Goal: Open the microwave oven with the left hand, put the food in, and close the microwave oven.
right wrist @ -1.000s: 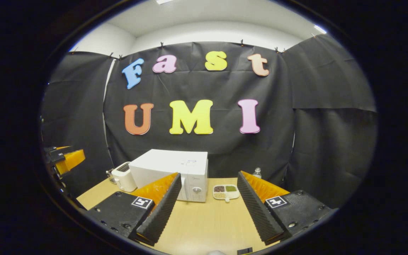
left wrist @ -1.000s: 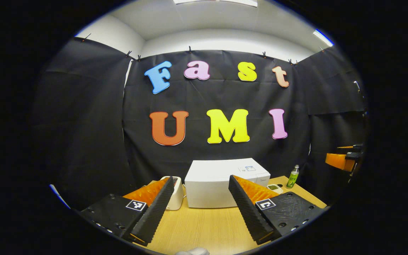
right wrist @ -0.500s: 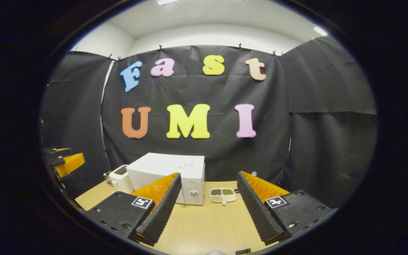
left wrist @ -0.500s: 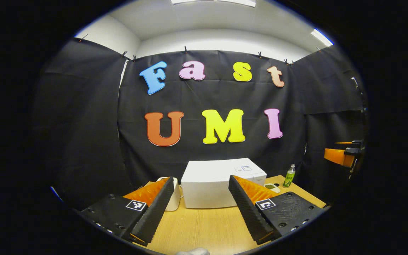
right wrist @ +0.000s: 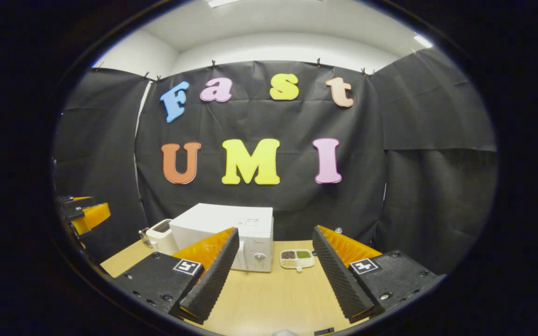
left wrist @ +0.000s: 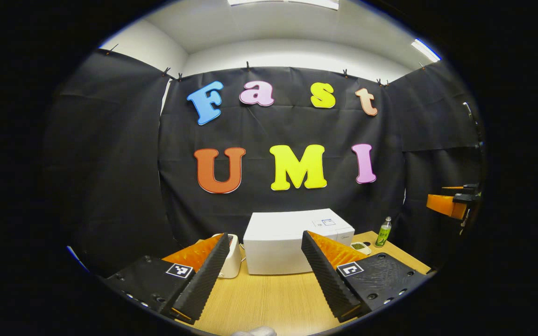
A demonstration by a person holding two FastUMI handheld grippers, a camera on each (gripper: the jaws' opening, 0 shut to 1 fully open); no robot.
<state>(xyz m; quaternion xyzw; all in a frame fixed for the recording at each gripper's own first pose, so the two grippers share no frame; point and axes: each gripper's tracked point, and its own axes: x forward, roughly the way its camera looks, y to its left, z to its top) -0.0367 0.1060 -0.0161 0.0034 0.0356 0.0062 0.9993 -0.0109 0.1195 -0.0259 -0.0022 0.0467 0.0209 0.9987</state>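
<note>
Both held well back from the desk (right wrist: 269,298), left gripper (left wrist: 264,298) and right gripper (right wrist: 273,298) with fingers wide and empty, likely poised for a first reach. Microwave (right wrist: 231,235) shut at the desk's far side, food tray (right wrist: 297,258) just beside its knob end. Toaster (left wrist: 231,259) and bottle (left wrist: 383,232) flanking, out of the way.

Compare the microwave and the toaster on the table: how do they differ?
The microwave is a big, wide box; the toaster beside it is much smaller and narrower. The microwave has a round knob on its front, while the toaster has a slot on top. The microwave sits near the food tray; the toaster stands on its far side. Both are white and rest on the wooden table.
</note>
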